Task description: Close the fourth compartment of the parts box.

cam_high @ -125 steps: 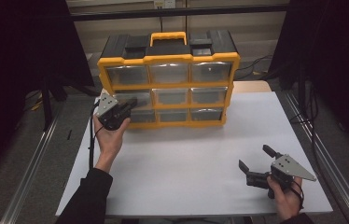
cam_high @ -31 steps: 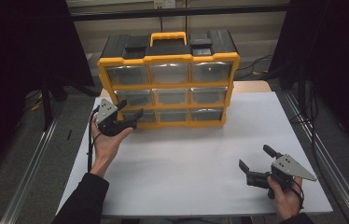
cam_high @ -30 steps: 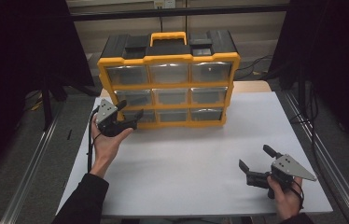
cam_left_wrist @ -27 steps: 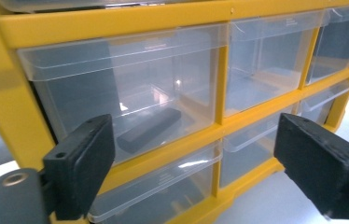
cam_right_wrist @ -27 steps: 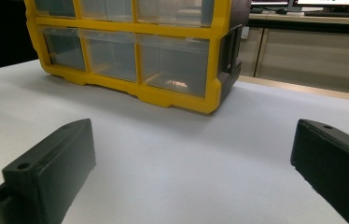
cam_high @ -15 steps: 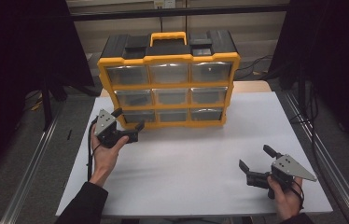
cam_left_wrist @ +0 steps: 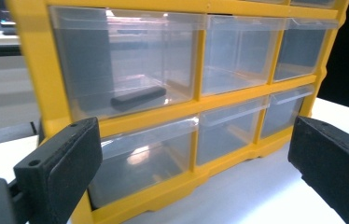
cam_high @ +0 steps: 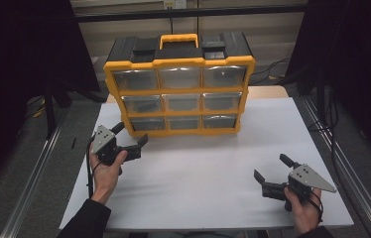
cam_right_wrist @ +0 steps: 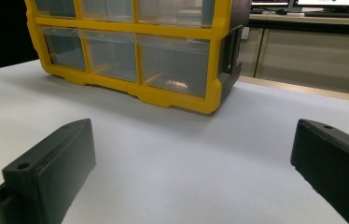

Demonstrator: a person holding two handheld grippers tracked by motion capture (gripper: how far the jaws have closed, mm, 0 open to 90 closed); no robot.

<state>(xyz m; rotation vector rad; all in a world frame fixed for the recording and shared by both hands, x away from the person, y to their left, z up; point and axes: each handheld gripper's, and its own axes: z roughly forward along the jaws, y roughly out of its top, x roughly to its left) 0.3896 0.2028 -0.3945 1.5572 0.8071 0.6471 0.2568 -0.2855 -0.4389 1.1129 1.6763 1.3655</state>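
A yellow and black drawer organizer [cam_high: 178,94] with clear drawers stands at the back of the white table [cam_high: 198,173]. All its drawers look closed. A dark oblong piece [cam_left_wrist: 137,97] lies inside the left drawer of the middle row. My left gripper [cam_high: 131,134] hovers just in front of the organizer's lower left corner [cam_left_wrist: 60,93]. Its jaws have just been opening and stand open with nothing between them. My right gripper [cam_high: 270,166] rests open and empty near the table's front right, well away from the organizer [cam_right_wrist: 177,31].
The organizer has a yellow carry handle [cam_high: 179,38] on top. Bare white tabletop lies between the two hands. Metal frame rails [cam_high: 30,183] run along both sides of the table, and a dark curtain hangs behind. A counter with monitors [cam_right_wrist: 303,4] stands beyond the table.
My left gripper has pulled back from the organizer's left drawers toward the person and slightly down, and its jaws have spread wider. The right gripper has stayed still.
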